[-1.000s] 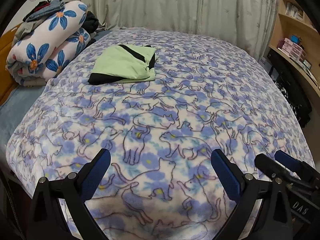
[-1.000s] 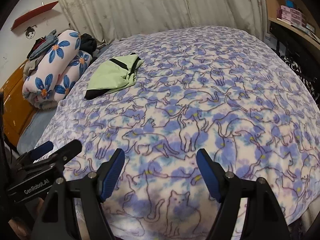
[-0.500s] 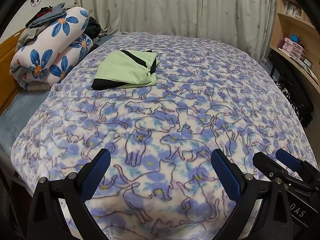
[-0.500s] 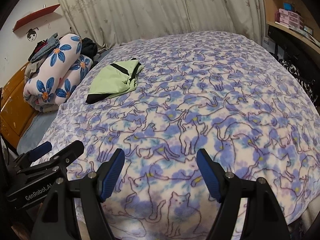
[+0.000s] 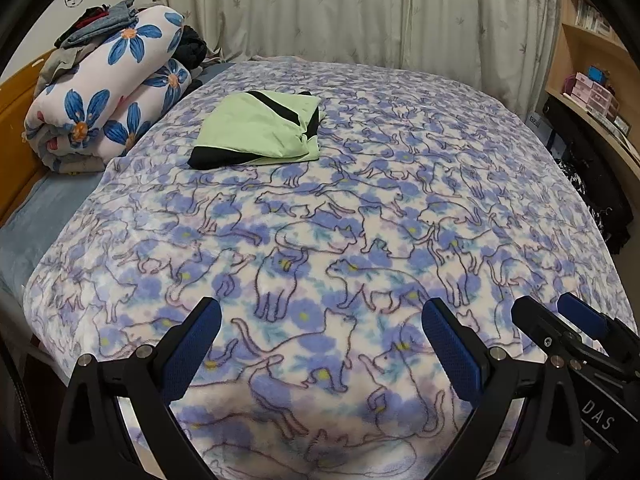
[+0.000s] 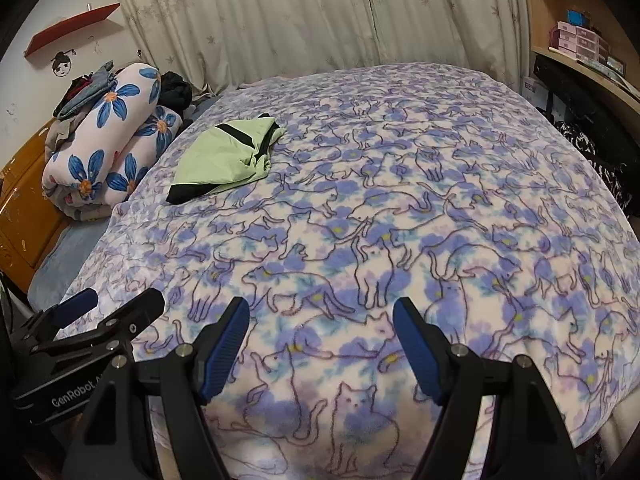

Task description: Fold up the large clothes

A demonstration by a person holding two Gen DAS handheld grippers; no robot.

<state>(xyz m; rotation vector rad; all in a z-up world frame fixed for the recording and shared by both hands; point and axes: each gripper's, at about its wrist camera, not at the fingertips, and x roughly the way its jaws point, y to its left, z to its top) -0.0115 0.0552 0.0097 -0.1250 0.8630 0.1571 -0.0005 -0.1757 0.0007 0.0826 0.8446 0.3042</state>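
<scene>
Nothing on the bed has shifted since the earlier frames; only the two views have tipped up a little, so more of the curtain and wall shows above the bedding. The left gripper (image 5: 320,320) hangs over the near edge of the blanket (image 5: 400,208), its blue-padded fingers (image 5: 452,344) spread wide apart with nothing between them. The right gripper (image 6: 322,320) hangs just beside it over the same edge, its fingers (image 6: 226,340) likewise apart and gripping nothing.

A folded green garment (image 5: 260,130) with black trim lies flat on the blanket toward the far left part of the bed, well apart from both grippers. To its left, at the head of the bed, a rolled quilt (image 5: 108,100) with blue flowers is stacked in two rolls, with a small heap of grey and dark clothes (image 5: 96,26) on top of it.

On the right, a wooden shelf (image 6: 560,8) holds a stack of small pink boxes (image 6: 578,42); what is in them cannot be told. A pale curtain (image 5: 360,20) hangs behind the bed.
</scene>
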